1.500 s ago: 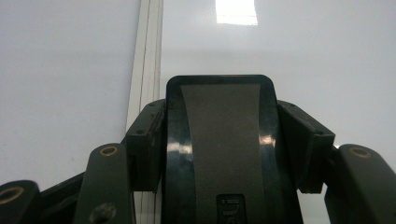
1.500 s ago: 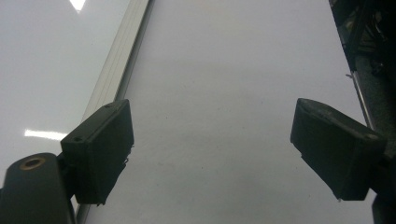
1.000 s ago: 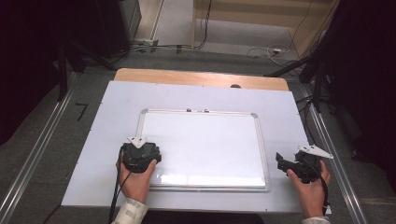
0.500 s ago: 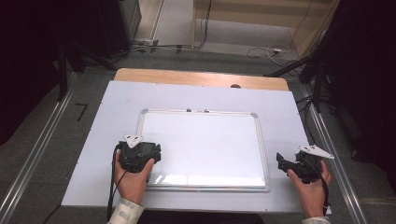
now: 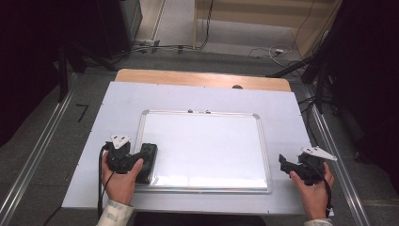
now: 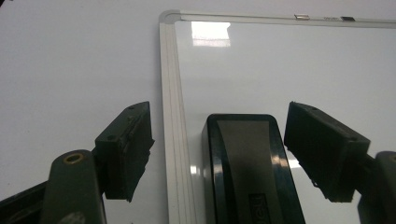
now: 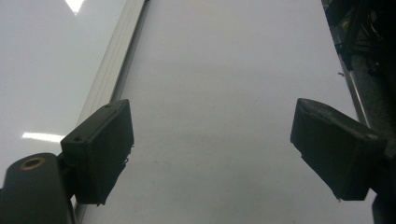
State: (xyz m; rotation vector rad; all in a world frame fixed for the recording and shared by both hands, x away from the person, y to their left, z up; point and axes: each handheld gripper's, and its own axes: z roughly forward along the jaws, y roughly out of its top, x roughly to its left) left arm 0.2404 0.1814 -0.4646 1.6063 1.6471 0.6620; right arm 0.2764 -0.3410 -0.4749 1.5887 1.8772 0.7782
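The black eraser [image 5: 147, 162] is lying flat on the whiteboard [image 5: 207, 146], at its near-left corner, just inside the board's silver frame. In the left gripper view the eraser [image 6: 247, 172] is sitting between the two black jaws, and both pads are standing clear of its sides — nothing is pinching it. The left gripper [image 5: 134, 162] has just been opening its jaws, so by my reading the eraser is being let go where it lies. The board's surface is showing clean and glossy, with no marks that I can make out, which suggests the wiping is done and only drawing the hand away is left. The right gripper [image 5: 283, 162] is hovering over the white table [image 5: 291, 117] beside the board's right edge, its jaws spread wide on nothing.
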